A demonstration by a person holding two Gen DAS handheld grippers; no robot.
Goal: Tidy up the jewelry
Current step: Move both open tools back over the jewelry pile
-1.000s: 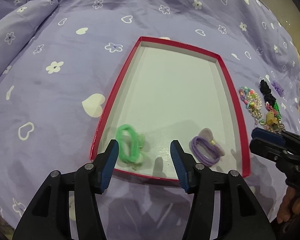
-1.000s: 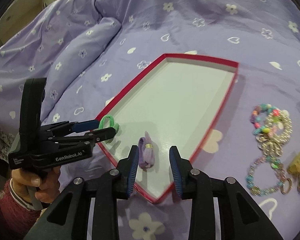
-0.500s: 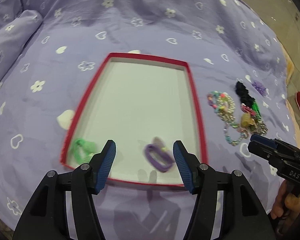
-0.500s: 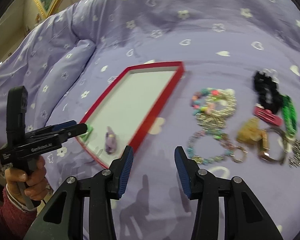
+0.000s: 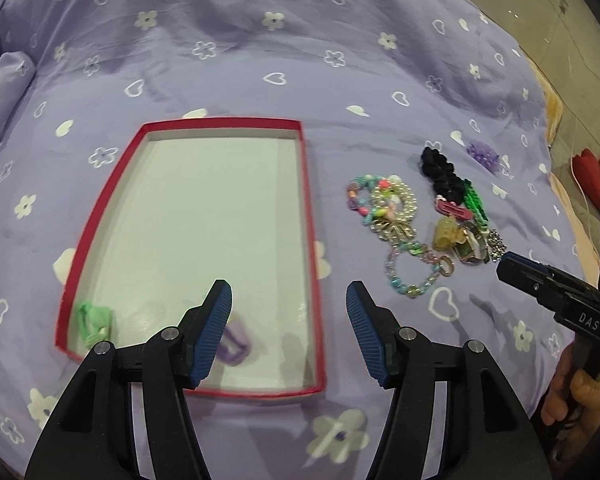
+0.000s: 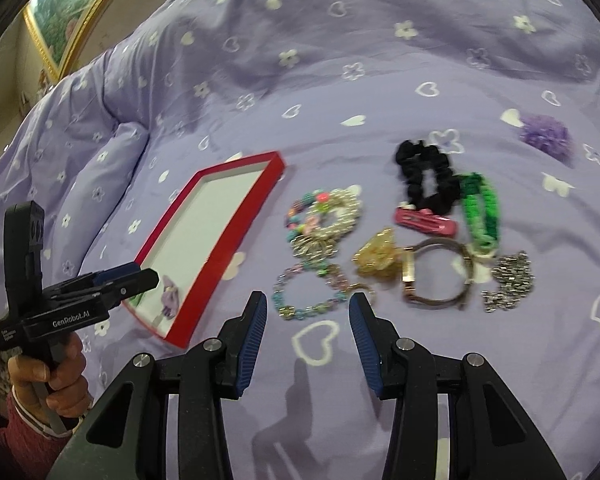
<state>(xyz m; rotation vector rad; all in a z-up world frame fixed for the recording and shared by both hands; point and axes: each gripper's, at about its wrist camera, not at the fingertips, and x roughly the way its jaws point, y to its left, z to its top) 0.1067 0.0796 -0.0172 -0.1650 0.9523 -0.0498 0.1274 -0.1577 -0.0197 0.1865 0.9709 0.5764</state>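
The left gripper is held parted and empty over the red tray, where a purple hair tie and green one lie. The right gripper, jaws just widened, grips nothing; the beaded bracelet lies just ahead

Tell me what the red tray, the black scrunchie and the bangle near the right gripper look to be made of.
Red tray: probably cardboard, a thin, straight red rim around a matte white floor.
Black scrunchie: fabric, soft and matte, gathered into ruffled folds.
Bangle: likely metal, a thin stiff hoop with a dull gold-silver sheen; blur leaves the exact finish open.
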